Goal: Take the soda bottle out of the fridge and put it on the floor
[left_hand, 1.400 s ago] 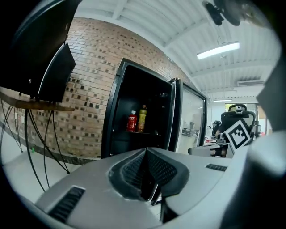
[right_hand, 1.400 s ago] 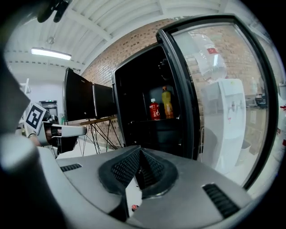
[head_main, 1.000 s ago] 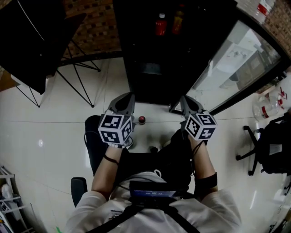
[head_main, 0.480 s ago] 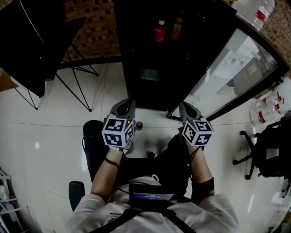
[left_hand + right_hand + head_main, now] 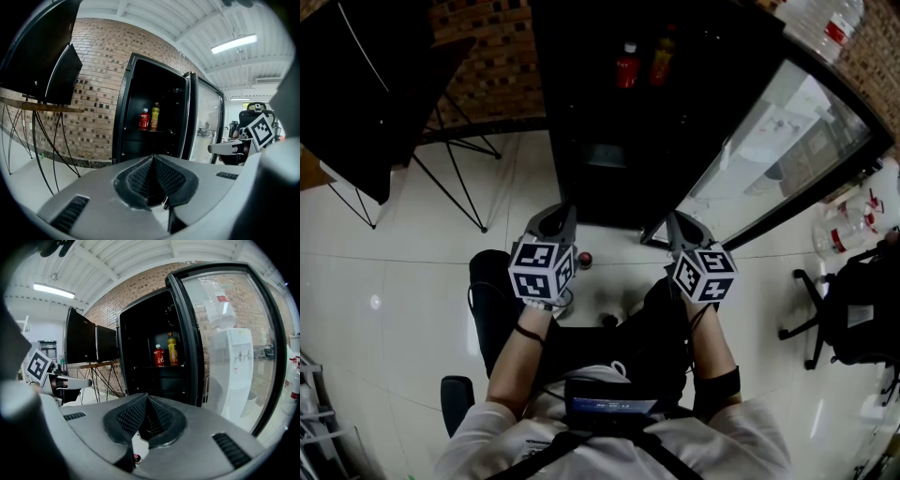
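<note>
In the head view almost nothing has changed. Our left tool (image 5: 553, 214) and right tool (image 5: 682, 220) hover as before in front of the open black glass-door fridge (image 5: 581, 141). The red soda bottle (image 5: 626, 66) stays on its shelf beside a yellow bottle (image 5: 662, 62), far from both tools. A small red-topped thing (image 5: 584, 260) sits on the white tiled floor (image 5: 412, 262); we cannot tell what it is.

In the left gripper view, the left tool (image 5: 152, 158) is clenched on nothing and faces the red soda bottle (image 5: 144, 120).

In the right gripper view, the right tool (image 5: 146, 397) is also clenched and empty. We judge that this second brings the bottle no nearer the floor.

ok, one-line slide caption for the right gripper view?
Right gripper, shut and empty, faces the open fridge; a red soda bottle and a yellow bottle stand inside.
</note>
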Demonstrator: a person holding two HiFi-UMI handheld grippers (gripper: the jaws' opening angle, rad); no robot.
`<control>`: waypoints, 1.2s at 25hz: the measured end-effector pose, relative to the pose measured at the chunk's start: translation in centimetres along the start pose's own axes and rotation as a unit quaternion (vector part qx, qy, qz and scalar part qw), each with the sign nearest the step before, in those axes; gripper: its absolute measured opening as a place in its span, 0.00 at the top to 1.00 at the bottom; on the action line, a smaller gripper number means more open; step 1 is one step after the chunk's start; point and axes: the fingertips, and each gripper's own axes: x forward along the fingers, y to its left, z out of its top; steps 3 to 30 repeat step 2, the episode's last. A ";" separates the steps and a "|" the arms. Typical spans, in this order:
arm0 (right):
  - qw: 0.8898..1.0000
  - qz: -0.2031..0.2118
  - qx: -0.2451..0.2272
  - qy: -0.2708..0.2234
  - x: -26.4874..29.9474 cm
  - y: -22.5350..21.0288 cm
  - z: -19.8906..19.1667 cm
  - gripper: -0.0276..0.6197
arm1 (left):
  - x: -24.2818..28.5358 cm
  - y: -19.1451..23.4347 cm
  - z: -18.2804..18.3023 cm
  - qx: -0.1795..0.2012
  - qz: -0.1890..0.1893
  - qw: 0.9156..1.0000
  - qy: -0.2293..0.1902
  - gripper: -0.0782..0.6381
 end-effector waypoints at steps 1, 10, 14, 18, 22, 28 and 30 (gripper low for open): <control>1.000 0.000 -0.001 0.000 0.0 0.0 0.0 0.94 | 0.1 0.0 0.0 0.000 0.000 1.000 0.000 0.89; 1.000 0.000 -0.001 0.000 0.0 0.0 0.0 0.94 | 0.1 0.0 0.0 -0.001 0.000 1.000 0.000 0.89; 1.000 0.000 -0.001 0.000 0.0 0.0 0.0 0.94 | 0.1 0.0 0.0 -0.001 0.000 1.000 0.000 0.89; 1.000 0.000 -0.001 0.000 0.0 0.0 0.0 0.94 | 0.1 0.0 0.0 -0.001 0.000 1.000 0.000 0.89; 1.000 0.000 -0.001 0.000 0.0 0.0 0.0 0.94 | 0.1 0.0 0.0 -0.001 0.000 1.000 0.000 0.89; 1.000 0.000 -0.001 0.000 0.0 0.0 0.0 0.94 | 0.1 0.0 0.0 -0.001 0.000 1.000 0.000 0.89; 1.000 0.000 -0.001 0.000 0.0 0.0 0.0 0.94 | 0.1 0.0 0.0 -0.001 0.000 1.000 0.000 0.89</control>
